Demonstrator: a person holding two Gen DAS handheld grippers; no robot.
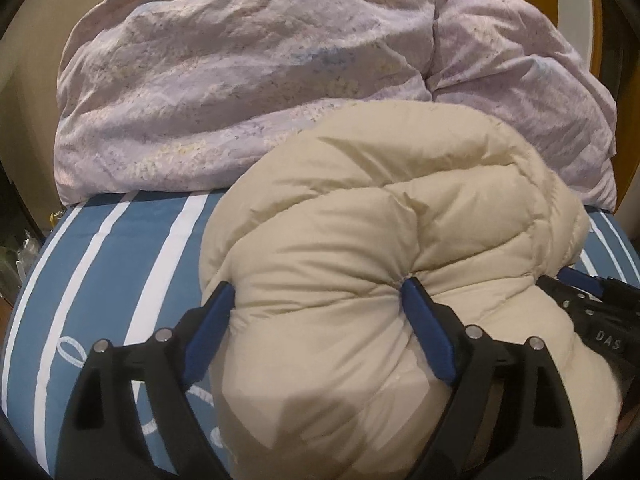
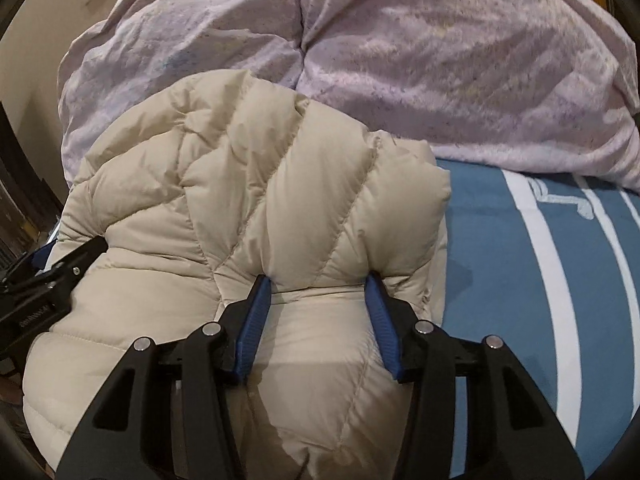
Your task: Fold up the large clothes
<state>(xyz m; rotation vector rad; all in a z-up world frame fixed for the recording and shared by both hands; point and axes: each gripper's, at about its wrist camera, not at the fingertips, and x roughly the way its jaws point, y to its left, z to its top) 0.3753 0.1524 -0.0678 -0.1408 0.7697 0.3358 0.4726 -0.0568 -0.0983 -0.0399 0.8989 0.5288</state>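
- The cream quilted puffer jacket [image 1: 380, 248] is seen bunched into a thick, rounded bundle on the blue bed sheet with white stripes [image 1: 120, 248], its far side lying against the crumpled lilac floral duvet [image 1: 240, 64].
- A fat roll of the jacket's near edge is gripped by the left tongs [image 1: 316, 300]: the blue pads [image 1: 428, 332] are set wide apart yet dent the padding on both sides, so the fabric is judged to be pinched rather than merely straddled.
- A narrower fold of the same edge is pinched by the right tongs [image 2: 318, 288], the quilting being puckered around each blue finger [image 2: 256, 316]; this grip appears the tighter one.
- The two tongs are placed side by side along the near edge (each shows at the margin of the other's view), which suggests a two-handed fold is in hand, most likely the near half being carried over the far half.
- How many folds are already made cannot be told from the bundle's shape.
- For the next move, both grips would need to be kept level and moved together, since slippery, springy down tends to slide out or puff back open.
- Enough bare sheet is left on the right [image 2: 520, 280] for the bundle to be laid flat and pressed.
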